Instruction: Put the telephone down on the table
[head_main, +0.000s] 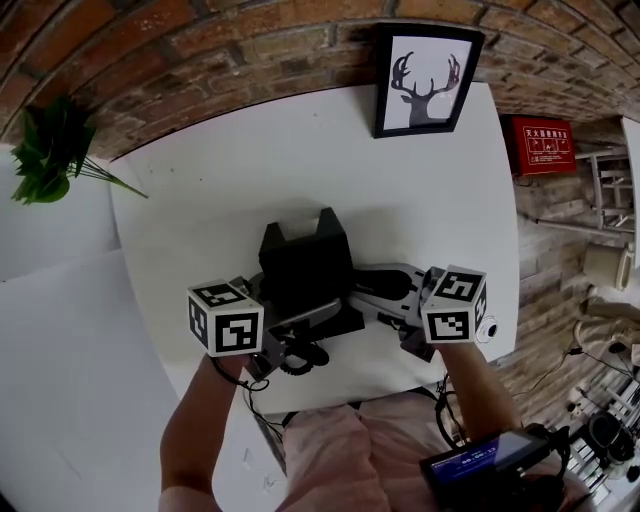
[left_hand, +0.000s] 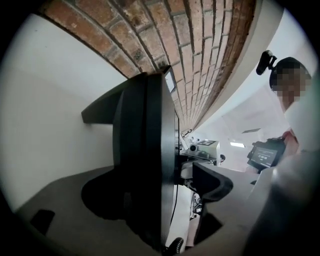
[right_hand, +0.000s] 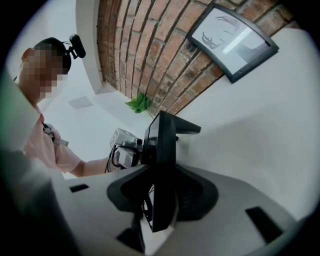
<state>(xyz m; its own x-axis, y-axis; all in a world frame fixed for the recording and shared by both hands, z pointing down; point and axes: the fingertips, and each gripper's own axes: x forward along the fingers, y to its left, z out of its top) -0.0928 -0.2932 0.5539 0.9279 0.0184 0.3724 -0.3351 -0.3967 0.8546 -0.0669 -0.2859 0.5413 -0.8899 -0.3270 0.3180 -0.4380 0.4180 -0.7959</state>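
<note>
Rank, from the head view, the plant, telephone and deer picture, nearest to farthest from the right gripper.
1. telephone, in the jaws of the right gripper
2. deer picture, far edge of the table
3. plant, far left

Fig. 1. From my station I see: black-framed deer-silhouette print (head_main: 425, 80) against red brick wall (head_main: 200, 50); green leafy plant (head_main: 45, 150), far left; red wall-mounted box (head_main: 543, 145), right.

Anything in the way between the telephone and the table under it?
Nothing visible. The telephone is over bare white table; only its own coiled cord lies at the near edge. Its underside is hidden.
</note>
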